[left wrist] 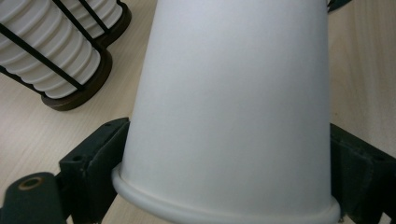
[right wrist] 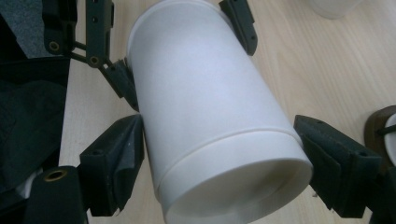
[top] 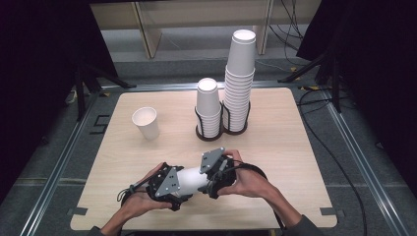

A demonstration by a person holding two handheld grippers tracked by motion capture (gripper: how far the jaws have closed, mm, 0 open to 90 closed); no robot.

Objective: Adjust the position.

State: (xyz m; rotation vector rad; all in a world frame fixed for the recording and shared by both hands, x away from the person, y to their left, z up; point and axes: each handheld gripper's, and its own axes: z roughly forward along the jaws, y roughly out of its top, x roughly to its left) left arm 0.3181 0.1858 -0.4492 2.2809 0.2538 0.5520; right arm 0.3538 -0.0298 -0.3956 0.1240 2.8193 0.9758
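Cup: a white paper cup point(top: 190, 179) is held on its side, lifted just off the table point(top: 295, 147) down at the 6 o'clock edge, right in front of the person.
Left gripper: the left gripper point(top: 178, 190) is clamped on the wide rim end; in the left gripper view the rolled rim point(left wrist: 224, 212) is pinched between both jaws, so it's closed onto the cup, not gaping.
Right gripper: the right gripper point(top: 209, 180) is closed onto the narrow bottom end; in the right gripper view both jaws are pressed against the wall by the recessed base point(right wrist: 233, 196).
Cup vs. tools: the cup is bridged between the two grippers, rim toward 9 o'clock, base toward 3 o'clock, each end touched by one pair of jaws.
Why held like this: probably so the two ends can be pulled apart. A faint ridge point(right wrist: 224, 137) is seen around the wall near the base, which could be a second cup nested inside, but that can't be told for sure.
Lone cup: one single cup point(top: 146, 123) is stood upright, mouth up, at 10 o'clock, well apart from the grippers. Looks like the drop-off spot for separated cups.
Stacks: a short stack point(top: 208, 105) and a tall stack point(top: 240, 78) are kept upside down in a dark wire holder point(top: 216, 132) at 12 o'clock, likely the supply.
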